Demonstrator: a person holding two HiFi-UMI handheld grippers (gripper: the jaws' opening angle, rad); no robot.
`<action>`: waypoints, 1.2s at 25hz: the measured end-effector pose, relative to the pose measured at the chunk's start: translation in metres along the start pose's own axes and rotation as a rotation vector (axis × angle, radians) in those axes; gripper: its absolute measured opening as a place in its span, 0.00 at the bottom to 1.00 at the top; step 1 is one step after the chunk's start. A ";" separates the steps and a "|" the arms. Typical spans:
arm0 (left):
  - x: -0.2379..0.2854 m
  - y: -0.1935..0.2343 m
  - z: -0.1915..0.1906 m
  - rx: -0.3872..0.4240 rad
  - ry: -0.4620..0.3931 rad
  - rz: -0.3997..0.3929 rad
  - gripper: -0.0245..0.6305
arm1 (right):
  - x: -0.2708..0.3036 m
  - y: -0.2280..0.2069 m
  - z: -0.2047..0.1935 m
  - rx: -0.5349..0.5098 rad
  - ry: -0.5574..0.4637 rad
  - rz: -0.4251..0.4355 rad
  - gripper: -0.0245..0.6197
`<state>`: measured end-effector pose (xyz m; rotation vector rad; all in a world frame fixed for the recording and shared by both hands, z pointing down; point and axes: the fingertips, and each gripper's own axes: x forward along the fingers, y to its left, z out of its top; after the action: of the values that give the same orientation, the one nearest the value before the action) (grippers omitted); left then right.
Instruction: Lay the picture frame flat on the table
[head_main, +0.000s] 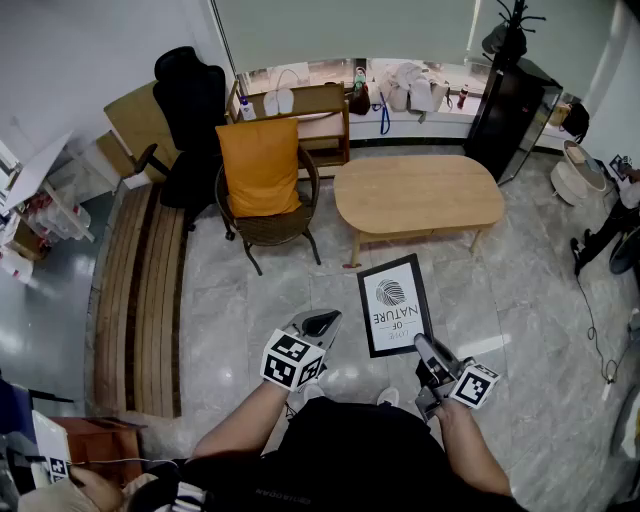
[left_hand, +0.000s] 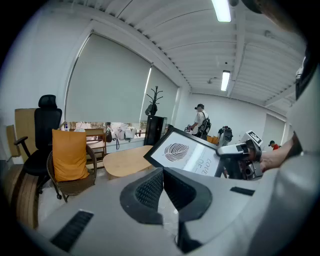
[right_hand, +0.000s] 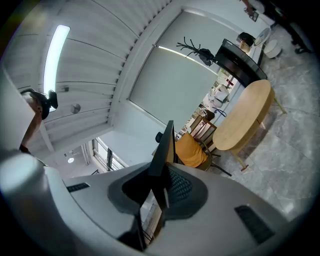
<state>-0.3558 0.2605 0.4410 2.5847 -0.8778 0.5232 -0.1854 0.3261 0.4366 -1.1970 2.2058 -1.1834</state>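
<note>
My right gripper (head_main: 424, 349) was squeezed tight on the near edge of the picture frame (head_main: 394, 303), holding it up just in front of the wooden table (head_main: 420, 195). My left gripper (head_main: 322, 322) hung near that table too, with its jaws closed together on nothing.

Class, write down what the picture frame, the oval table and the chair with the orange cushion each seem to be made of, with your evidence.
The picture frame: smooth black border, painted wood or plastic; cannot tell which. The table: pale wood, matt, even tan top and matching legs. The chair: dark woven wicker shell on thin dark legs, probably metal. Its cushion: creased orange fabric.
</note>
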 end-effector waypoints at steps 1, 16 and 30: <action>0.001 0.000 0.001 -0.001 0.001 -0.003 0.04 | 0.000 0.001 0.000 -0.002 0.003 -0.001 0.12; 0.008 -0.003 0.000 -0.002 0.015 -0.020 0.04 | 0.001 0.000 -0.001 0.015 -0.006 0.002 0.12; 0.069 -0.055 0.004 -0.026 0.064 -0.036 0.04 | -0.047 -0.033 0.040 0.123 -0.054 0.096 0.12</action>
<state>-0.2693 0.2654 0.4567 2.5410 -0.8106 0.5772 -0.1159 0.3348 0.4365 -1.0498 2.0941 -1.2135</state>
